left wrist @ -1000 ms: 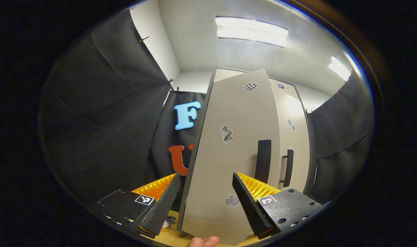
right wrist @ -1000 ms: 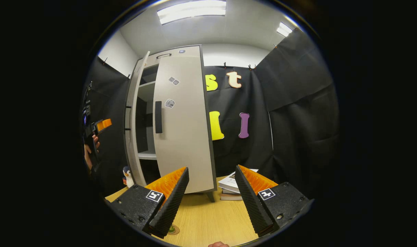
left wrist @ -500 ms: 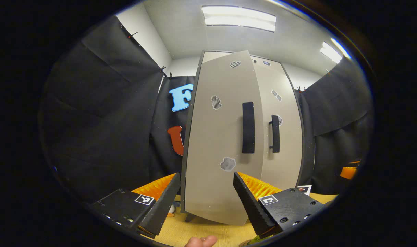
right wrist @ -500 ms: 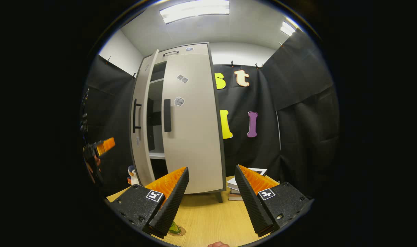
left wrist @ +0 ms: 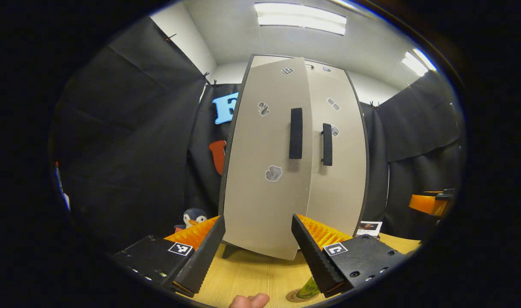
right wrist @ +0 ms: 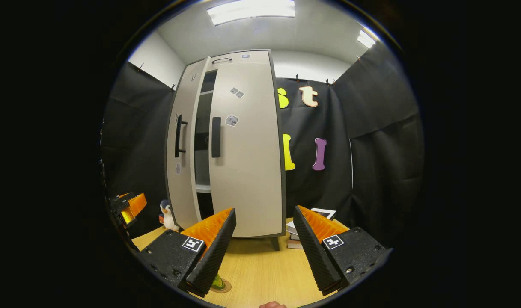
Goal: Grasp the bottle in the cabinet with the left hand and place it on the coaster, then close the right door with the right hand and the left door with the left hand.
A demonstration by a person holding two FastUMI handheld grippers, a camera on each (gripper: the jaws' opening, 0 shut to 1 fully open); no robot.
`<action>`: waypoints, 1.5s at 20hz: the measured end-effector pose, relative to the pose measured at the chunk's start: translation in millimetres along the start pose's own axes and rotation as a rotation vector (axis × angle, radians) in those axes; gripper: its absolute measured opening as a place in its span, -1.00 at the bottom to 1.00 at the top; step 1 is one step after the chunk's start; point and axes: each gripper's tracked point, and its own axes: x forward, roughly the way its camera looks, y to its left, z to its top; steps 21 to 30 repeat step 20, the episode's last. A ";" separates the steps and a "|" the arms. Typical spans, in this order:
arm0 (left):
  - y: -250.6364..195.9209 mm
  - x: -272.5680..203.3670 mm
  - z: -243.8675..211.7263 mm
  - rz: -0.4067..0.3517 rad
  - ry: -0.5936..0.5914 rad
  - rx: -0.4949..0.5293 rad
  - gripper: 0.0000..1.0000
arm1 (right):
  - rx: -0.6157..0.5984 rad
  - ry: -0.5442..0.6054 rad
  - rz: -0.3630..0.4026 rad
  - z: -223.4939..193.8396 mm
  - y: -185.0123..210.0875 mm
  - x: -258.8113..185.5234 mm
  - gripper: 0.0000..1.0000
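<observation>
my left gripper (left wrist: 257, 239) gapes wide, holding nothing, the left door (left wrist: 266, 162) just ahead and ajar. my right gripper (right wrist: 263, 233) is equally spread and empty before the shut right door (right wrist: 245, 149). low by its left finger, probably the bottle (right wrist: 218, 282) on the coaster (right wrist: 224, 287).

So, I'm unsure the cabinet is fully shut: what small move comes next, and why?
Probably a push with the left gripper on the left door to seat it. In the right gripper view a dark gap shows between it and the closed right door, and the left gripper stands open, off the door.
</observation>
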 end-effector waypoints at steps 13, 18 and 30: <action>12.6 -17.9 -2.1 0.038 -0.002 0.019 0.90 | 0.025 0.007 0.032 10.4 11.9 -4.7 0.66; 12.5 -24.0 5.3 0.036 -0.013 0.018 0.99 | 0.019 -0.008 0.035 17.2 12.0 -7.6 0.65; 12.9 -25.1 7.4 0.040 -0.018 0.023 0.90 | 0.027 -0.010 0.039 17.7 13.0 -9.1 0.65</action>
